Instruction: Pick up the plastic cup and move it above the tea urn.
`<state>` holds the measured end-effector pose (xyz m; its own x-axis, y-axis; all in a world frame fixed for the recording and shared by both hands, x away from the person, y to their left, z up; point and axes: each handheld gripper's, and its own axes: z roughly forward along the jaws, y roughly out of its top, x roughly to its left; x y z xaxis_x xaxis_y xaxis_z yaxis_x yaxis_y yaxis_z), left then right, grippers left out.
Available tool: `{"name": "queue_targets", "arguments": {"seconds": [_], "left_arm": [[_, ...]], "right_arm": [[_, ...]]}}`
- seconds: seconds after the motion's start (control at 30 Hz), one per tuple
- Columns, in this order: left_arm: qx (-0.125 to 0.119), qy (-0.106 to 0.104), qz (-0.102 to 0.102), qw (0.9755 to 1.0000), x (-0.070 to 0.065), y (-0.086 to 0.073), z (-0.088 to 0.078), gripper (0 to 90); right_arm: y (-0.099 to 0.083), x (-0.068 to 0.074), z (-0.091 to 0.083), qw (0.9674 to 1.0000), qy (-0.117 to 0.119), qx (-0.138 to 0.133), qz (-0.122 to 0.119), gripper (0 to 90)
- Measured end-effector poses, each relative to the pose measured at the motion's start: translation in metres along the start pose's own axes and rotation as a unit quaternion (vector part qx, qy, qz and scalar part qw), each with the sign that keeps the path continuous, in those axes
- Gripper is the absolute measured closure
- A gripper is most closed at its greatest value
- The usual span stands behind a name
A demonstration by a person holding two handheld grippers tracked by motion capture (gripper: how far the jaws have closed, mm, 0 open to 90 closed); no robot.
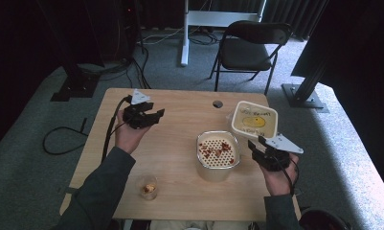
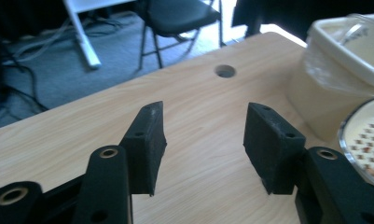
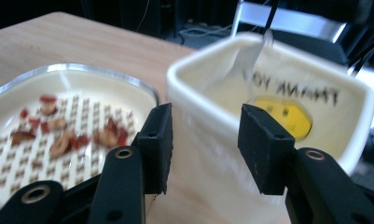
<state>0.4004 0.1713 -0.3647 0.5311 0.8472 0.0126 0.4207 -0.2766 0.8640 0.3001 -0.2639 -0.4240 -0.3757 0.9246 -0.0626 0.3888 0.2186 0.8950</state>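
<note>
The right tool (image 3: 204,144) stands spread and empty just before the cream bin (image 3: 315,112), which sits beside the strainer dish (image 1: 218,152). The left tool (image 1: 149,116), also spread, hovers well left. Next likely: gripping the bin's near wall.

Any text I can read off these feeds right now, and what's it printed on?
"THANK YOU": on the plastic bag lining the cream tub, upside down in the right gripper view, above a yellow smiley.
High view: same print on the tub, too small to read.
No other writing shows.
</note>
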Motion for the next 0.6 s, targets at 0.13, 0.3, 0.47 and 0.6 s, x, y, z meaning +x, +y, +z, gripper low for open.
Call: {"name": "queue_targets", "arguments": {"seconds": [0.13,0.3,0.47,0.6], "left_arm": [[-0.006,0.012,-0.016,0.9998,0.011,-0.017,-0.009,42.8],[0.008,0.029,-0.030,0.9991,0.023,-0.043,-0.013,39.7],[0.014,0.033,-0.044,0.9984,0.028,-0.070,-0.015,39.0],[0.015,0.024,-0.048,0.9984,0.027,-0.087,-0.019,38.9]], "right_arm": [[-0.023,0.001,0.005,0.9996,0.002,0.019,0.018,53.0],[-0.044,0.001,0.014,0.9985,-0.002,0.046,0.029,52.3],[-0.054,0.001,0.018,0.9977,-0.003,0.061,0.030,51.6],[-0.068,0.001,0.026,0.9962,-0.006,0.086,0.015,50.5]]}}
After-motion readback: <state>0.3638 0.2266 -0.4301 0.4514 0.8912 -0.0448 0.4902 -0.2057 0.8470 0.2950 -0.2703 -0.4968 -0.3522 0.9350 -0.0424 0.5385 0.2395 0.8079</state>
